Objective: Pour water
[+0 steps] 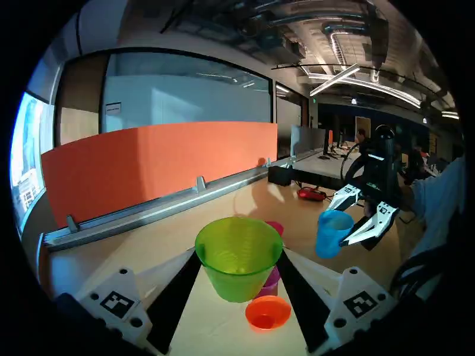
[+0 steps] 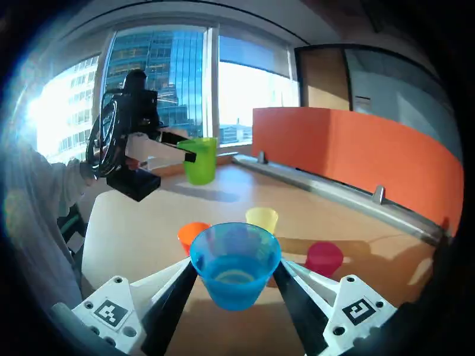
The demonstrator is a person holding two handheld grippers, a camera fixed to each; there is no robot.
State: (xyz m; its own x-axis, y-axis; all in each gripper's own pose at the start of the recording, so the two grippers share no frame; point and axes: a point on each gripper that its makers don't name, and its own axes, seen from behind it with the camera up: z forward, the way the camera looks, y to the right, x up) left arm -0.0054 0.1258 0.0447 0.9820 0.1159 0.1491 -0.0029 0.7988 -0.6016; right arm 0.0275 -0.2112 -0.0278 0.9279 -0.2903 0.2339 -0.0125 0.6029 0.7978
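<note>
Tabletop (image 2: 136, 231) below, the left gripper (image 1: 238, 256) is clamped on the green cup (image 1: 237, 276), the right gripper (image 2: 236, 267) on the blue cup (image 2: 234, 285).

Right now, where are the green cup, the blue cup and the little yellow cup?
green cup (image 1: 238, 288), left gripper view, on its front wall below the rim.
blue cup (image 2: 236, 296), right gripper view, on its front wall.
yellow cup (image 2: 262, 224), right gripper view, on its side wall.
</note>
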